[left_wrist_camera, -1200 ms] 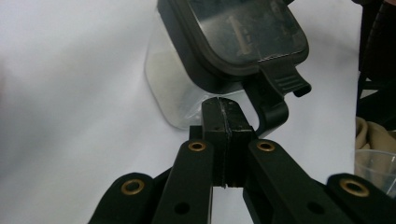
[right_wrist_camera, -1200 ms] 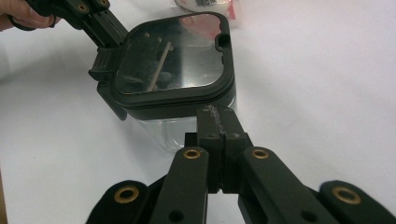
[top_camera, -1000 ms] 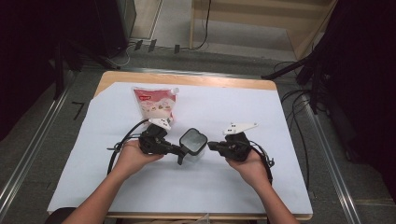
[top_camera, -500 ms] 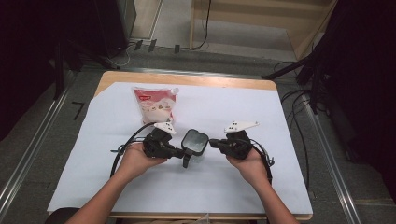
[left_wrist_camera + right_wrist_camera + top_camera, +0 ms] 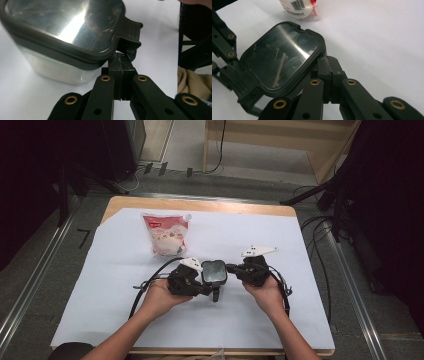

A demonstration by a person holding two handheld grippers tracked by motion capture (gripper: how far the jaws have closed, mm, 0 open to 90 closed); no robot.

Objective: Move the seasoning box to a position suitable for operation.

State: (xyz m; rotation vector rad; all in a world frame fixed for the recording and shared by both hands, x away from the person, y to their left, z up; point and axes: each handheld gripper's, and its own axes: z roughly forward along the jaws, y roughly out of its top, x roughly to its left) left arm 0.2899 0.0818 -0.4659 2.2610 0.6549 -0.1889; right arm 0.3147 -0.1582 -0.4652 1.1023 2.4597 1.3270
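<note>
I have the box (image 5: pixel 214 272) at mid-table between both grippers, a little toward me from a second ago. My left gripper (image 5: pixel 210 290) has its jaws closed beside the lid latch (image 5: pixel 129 32); my right gripper (image 5: pixel 231 268) is closed too, against the lid edge. The pouch (image 5: pixel 166 233) lies behind, so the lid comes next

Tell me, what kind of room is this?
Probably a lab or workshop set up for filming. A small table under white paper stands on a bare floor with loose cables, and a person's hands work a box near a snack bag.
</note>
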